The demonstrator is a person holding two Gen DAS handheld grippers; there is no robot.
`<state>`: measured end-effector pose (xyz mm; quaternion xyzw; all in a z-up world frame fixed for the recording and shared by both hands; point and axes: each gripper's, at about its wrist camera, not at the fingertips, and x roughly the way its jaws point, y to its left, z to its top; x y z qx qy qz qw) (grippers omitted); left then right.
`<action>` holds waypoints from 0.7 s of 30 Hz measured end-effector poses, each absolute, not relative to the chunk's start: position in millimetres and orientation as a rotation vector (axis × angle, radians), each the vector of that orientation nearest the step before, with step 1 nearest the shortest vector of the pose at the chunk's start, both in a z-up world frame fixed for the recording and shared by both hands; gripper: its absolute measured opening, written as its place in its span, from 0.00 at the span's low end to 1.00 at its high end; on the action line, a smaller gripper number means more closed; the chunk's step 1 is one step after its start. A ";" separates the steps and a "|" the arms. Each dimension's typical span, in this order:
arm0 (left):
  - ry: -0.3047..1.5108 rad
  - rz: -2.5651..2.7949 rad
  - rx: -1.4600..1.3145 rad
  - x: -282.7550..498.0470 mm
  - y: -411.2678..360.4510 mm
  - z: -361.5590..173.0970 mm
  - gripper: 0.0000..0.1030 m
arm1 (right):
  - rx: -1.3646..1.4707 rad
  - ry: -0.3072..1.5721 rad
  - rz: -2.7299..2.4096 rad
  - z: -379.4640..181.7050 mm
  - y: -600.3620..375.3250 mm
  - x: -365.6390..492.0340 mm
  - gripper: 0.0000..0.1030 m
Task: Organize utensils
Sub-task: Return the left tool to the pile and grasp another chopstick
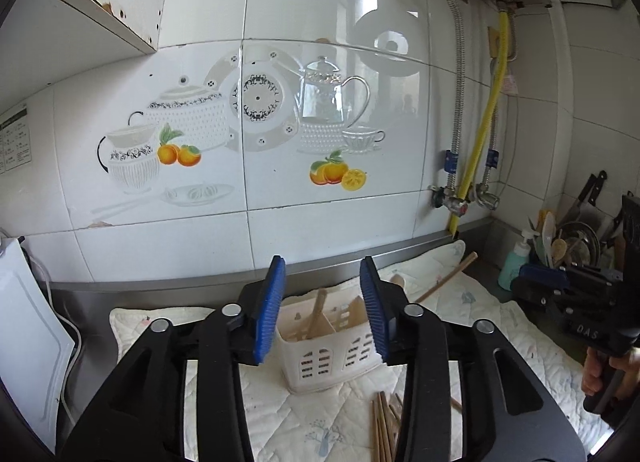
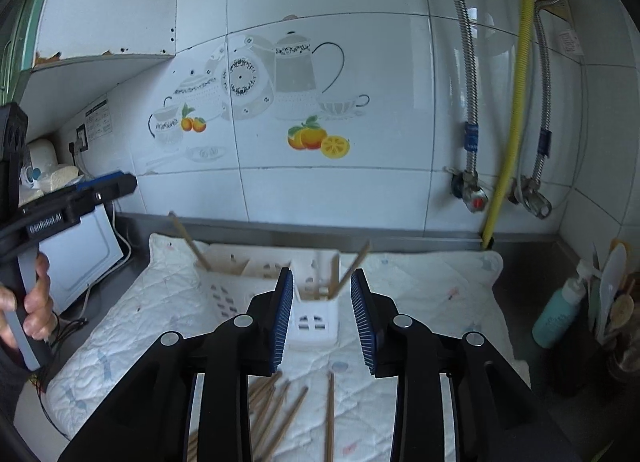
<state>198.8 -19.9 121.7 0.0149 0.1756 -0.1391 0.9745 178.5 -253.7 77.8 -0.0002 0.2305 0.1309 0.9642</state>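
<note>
A white slotted utensil caddy (image 1: 320,362) stands on a quilted mat (image 1: 280,414), just beyond my left gripper (image 1: 323,264), which is open with nothing between its blue pads. A wooden utensil (image 1: 318,310) leans inside the caddy. In the right wrist view the caddy (image 2: 316,322) holds upright chopsticks (image 2: 354,268), and another chopstick (image 2: 186,238) leans out at its left end. My right gripper (image 2: 322,274) is open and empty in front of the caddy. Loose chopsticks (image 2: 280,402) lie on the mat under it. A long wooden stick (image 1: 444,278) lies behind the caddy.
A teal soap bottle (image 2: 560,314) and a rack of knives and spoons (image 1: 580,229) fill the right corner. Pipes, valves and a yellow hose (image 2: 516,101) run down the tiled wall. A white board (image 1: 24,342) leans at the left. A hand (image 2: 36,302) grips the left tool.
</note>
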 end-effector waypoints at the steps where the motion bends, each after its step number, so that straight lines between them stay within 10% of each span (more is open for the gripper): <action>1: 0.352 -0.285 0.026 192.5 -19.3 120.8 0.43 | 0.002 0.467 0.263 73.6 -254.4 170.7 0.29; 21: 0.581 -0.317 0.062 71.7 -9.1 -24.5 0.44 | 0.021 0.601 0.178 -46.0 -253.5 55.3 0.31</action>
